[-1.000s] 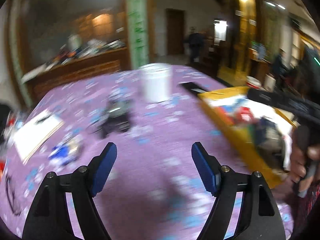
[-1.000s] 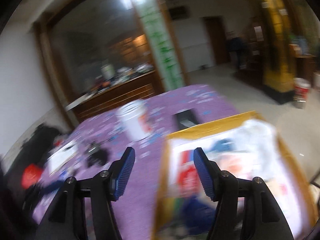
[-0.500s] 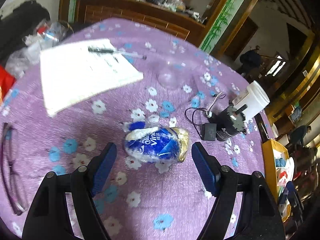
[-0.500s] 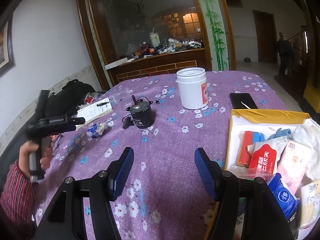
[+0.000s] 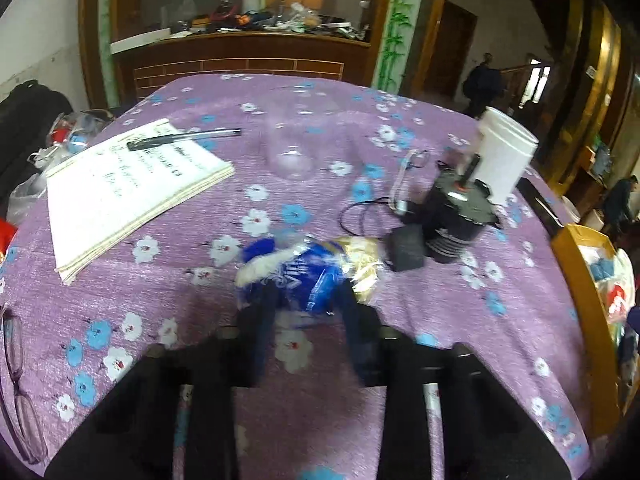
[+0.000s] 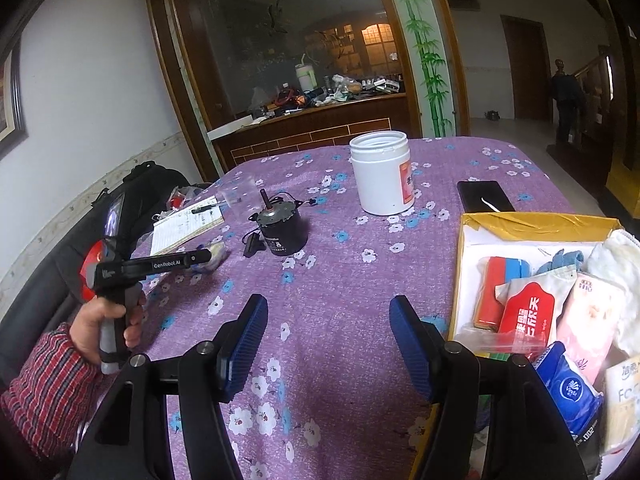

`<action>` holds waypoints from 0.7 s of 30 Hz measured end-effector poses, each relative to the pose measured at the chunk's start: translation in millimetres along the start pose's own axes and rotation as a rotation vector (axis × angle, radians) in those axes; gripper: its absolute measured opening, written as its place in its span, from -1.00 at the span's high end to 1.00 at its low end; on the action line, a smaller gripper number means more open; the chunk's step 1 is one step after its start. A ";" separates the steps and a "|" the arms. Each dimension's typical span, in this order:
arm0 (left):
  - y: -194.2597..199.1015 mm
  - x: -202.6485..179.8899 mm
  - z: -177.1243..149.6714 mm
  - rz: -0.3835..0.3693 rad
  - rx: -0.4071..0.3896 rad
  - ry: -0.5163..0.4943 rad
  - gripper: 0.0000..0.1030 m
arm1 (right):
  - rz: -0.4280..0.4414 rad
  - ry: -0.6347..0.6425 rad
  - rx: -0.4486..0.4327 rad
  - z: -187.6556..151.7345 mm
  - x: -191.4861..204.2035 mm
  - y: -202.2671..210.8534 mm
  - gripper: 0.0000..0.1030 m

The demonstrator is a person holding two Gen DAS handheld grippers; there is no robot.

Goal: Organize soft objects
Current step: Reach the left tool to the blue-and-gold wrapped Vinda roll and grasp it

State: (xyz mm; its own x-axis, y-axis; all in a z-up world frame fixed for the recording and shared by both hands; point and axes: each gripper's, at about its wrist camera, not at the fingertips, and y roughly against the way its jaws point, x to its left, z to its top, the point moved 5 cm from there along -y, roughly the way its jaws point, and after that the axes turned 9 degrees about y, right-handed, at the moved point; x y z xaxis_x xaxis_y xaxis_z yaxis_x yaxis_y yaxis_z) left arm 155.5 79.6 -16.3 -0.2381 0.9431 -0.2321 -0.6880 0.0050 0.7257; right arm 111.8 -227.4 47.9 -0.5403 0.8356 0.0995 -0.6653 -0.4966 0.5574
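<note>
Pinching the blue tissue pack (image 5: 298,276), the left tongs (image 5: 308,300) have just closed on it.

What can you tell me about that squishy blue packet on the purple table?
The tissue packet is a soft, crinkly blue plastic pack with white lettering and a gold end. It lies on its side on the flowered tablecloth, near the black motor. The left tool has just closed on it, pinching it between its blue pads.

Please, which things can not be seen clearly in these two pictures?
- Blue tissue pack, left wrist view: motion blur smears its print and the contact with the left gripper.
- Box, right wrist view: the frame edge cuts off its right side.
- Notebook writing: too small to read.
</note>
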 end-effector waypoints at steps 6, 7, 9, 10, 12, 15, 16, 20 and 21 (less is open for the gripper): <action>8.3 -23.6 -23.7 -0.110 0.108 -0.054 0.96 | 0.008 0.013 0.005 0.3 4.6 -2.7 -0.27; 13.0 -28.9 -26.8 -0.128 0.107 -0.075 0.95 | 0.008 0.013 0.004 0.1 4.1 -3.0 -0.27; 24.8 -32.8 -23.0 -0.114 0.078 -0.104 0.86 | 0.007 0.010 0.002 0.2 3.1 -3.0 -0.27; 31.1 -32.5 -17.1 -0.100 0.054 -0.119 0.61 | 0.008 0.008 0.002 0.2 2.9 -2.8 -0.27; 38.6 -28.6 -5.0 -0.067 0.003 -0.145 -0.31 | 0.010 0.002 0.002 0.0 2.0 -2.8 -0.27; 43.4 -22.0 10.9 0.010 -0.111 -0.245 -0.65 | 0.014 -0.002 0.000 0.2 1.7 -2.9 -0.27; 41.0 -21.3 13.3 0.018 -0.117 -0.276 -0.65 | 0.016 -0.002 0.000 0.5 2.1 -2.2 -0.27; 12.0 -20.5 14.8 0.042 -0.055 -0.369 -0.65 | 0.020 -0.001 -0.003 1.2 3.4 -1.6 -0.27; 3.9 -20.0 15.2 0.063 -0.055 -0.385 -0.65 | 0.022 -0.001 -0.001 1.2 3.5 -2.1 -0.27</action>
State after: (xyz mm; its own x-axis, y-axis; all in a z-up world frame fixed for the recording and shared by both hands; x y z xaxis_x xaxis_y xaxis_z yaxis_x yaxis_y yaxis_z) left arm 168.0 65.8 1.0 -0.0131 0.9968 0.0791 -0.7185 -0.0644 0.6925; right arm 111.9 -223.2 48.1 -0.5546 0.8244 0.1128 -0.6537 -0.5155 0.5540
